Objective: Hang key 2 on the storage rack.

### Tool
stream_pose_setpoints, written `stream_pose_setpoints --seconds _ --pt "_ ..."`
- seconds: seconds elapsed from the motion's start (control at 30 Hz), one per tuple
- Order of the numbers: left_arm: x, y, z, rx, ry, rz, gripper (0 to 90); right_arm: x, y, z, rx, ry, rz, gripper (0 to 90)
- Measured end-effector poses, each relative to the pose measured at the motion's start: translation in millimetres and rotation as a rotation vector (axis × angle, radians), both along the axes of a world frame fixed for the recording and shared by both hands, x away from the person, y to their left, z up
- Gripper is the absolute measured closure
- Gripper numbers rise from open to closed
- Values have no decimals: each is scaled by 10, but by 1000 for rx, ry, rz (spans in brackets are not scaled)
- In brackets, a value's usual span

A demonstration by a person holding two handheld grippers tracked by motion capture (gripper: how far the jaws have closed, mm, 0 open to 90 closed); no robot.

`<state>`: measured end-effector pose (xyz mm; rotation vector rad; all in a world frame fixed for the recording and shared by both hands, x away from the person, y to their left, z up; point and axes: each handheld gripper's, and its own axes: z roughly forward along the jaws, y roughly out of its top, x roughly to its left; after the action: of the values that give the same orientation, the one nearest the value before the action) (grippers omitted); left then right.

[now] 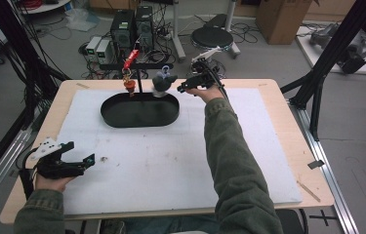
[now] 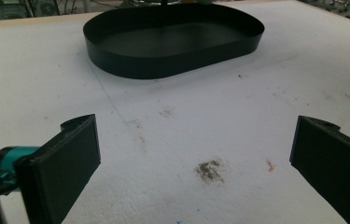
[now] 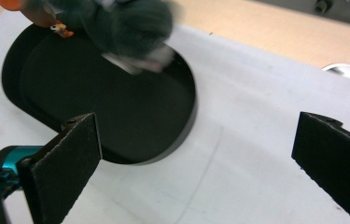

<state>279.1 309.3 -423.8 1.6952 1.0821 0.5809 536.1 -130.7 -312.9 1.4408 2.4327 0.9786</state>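
Observation:
A black oval tray (image 1: 139, 111) lies on the white foam mat at the far middle of the table. Above its far rim a black T-shaped stand (image 1: 139, 74) carries a hanging red and orange charm (image 1: 129, 86) and a grey plush toy (image 1: 163, 82). My right gripper (image 1: 182, 88) is held high just right of the plush, jaws wide open and empty; in the right gripper view the blurred plush (image 3: 130, 25) hangs over the tray (image 3: 116, 116). My left gripper (image 1: 85, 163) rests open near the front left corner, with the tray (image 2: 172, 44) far ahead of it.
The white foam mat (image 1: 171, 161) covers most of the wooden table (image 1: 288, 141) and bears small dirt stains (image 2: 208, 170). Black frame posts (image 1: 324, 68) stand at the table's right and left sides. Computers, cables, a stool and boxes sit on the floor beyond.

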Motion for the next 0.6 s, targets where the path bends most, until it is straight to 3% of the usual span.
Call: stream_pose_setpoints --seconds 0.17,0.23,0.27,0.33,0.4,0.53,0.6 --pt "2 -13 -1 14 5 -6 20 -113 -144 -36 -7 -47 25 4" --pt "4 -12 -1 10 4 0 21 -154 -199 -65 28 -35 38 4" --pt "3 -11 -1 8 4 1 21 -165 -216 -74 21 -26 46 4" --pt "1 -11 1 9 5 2 20 -206 -245 -80 7 -46 45 4" --pt "-1 -11 1 13 7 1 20 -246 -308 -92 37 -49 37 4" --pt "5 -12 -4 9 10 4 20 -308 -420 -172 -6 -46 43 5" --pt "5 -9 -2 8 10 4 21 -353 -487 -198 8 -58 38 4"
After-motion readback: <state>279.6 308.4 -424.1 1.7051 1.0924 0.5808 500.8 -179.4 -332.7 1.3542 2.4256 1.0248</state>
